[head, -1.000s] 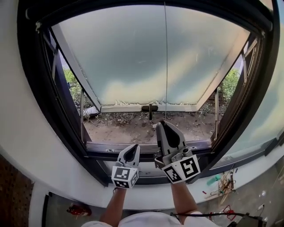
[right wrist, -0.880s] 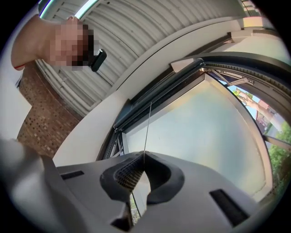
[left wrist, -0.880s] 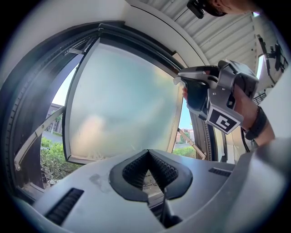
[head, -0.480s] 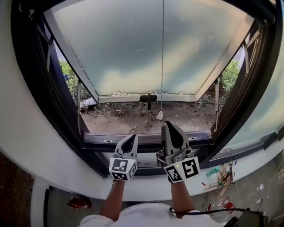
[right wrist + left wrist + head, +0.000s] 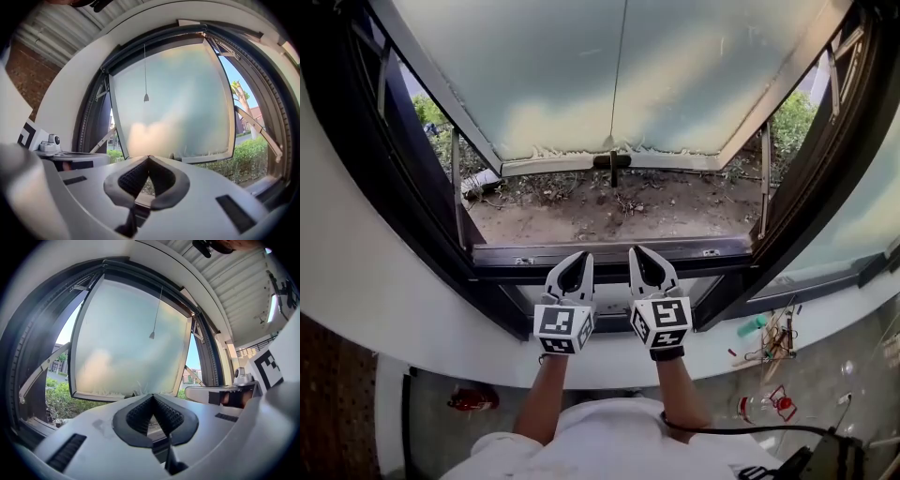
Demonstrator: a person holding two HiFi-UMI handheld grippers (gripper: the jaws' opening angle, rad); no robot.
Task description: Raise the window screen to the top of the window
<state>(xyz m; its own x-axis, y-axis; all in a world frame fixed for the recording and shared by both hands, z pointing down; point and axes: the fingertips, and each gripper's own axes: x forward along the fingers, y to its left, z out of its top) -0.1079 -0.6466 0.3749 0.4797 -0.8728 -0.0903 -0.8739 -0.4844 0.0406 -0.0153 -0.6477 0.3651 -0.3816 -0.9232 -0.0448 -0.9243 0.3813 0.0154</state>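
Of the window screen, only a thin cord [image 5: 620, 75] can be made out. It hangs straight down from the top of the dark window frame [image 5: 600, 251] in front of the middle of the glass. In the two gripper views it ends in a small grey cone-shaped pull [image 5: 152, 335] that hangs free about halfway down the pane, well above both grippers. Whether any mesh lies across the opening cannot be told; the ground shows sharply through the lower part. The frosted, pale green-white pane [image 5: 534, 75] is swung outward from the top on metal stays at the left and right. A dark handle [image 5: 612, 161] sits at the middle of its far bottom edge. Below the pane, bare ground [image 5: 619, 211] with dry litter shows, and green bushes [image 5: 431, 117] stand at the far left and far right. The left gripper [image 5: 578, 258] and the right gripper [image 5: 639, 253] sit side by side near the bottom rail of the frame, pointing toward the window. Each has its jaws pressed together at the tips with nothing between them. A white curved wall [image 5: 412, 309] runs under the frame on the near side.
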